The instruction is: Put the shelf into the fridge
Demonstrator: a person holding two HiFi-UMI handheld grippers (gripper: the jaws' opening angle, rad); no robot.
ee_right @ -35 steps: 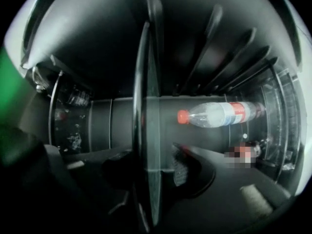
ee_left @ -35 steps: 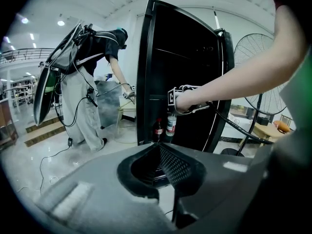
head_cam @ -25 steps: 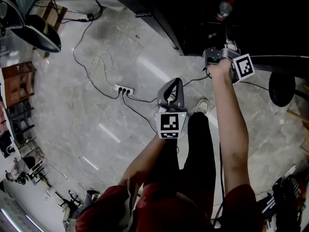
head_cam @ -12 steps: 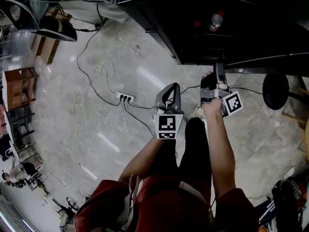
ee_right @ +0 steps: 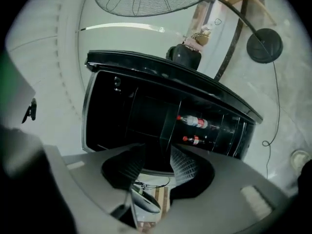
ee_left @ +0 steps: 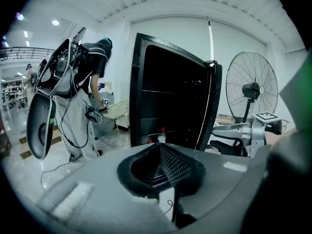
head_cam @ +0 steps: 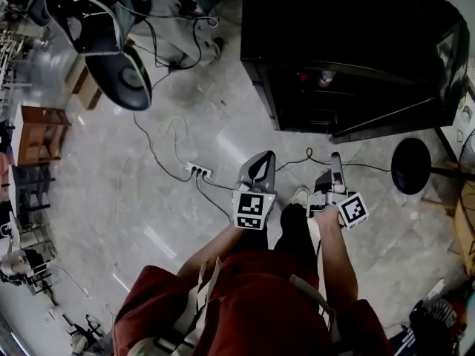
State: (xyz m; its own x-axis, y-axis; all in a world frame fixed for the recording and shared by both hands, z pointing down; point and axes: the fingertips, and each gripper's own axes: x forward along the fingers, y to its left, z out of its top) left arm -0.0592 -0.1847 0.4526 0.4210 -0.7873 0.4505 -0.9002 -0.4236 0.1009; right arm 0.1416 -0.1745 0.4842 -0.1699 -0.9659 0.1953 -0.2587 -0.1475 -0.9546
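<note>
Placing step looking finished: shelf (ee_left: 168, 92) sitting inside open fridge (head_cam: 326, 50). Left gripper (head_cam: 261, 162), before fridge, fingers pressing together, empty; right gripper (head_cam: 330, 173) jaws closing on nothing. Next move: swinging door (head_cam: 386, 121) shut

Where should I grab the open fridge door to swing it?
Take the fridge door by its free upright edge, the end nearest you, coming from the front, jaws straddling it. It stands open as a thin slab, seemingly hinged at right, leaving that edge exposed.
</note>
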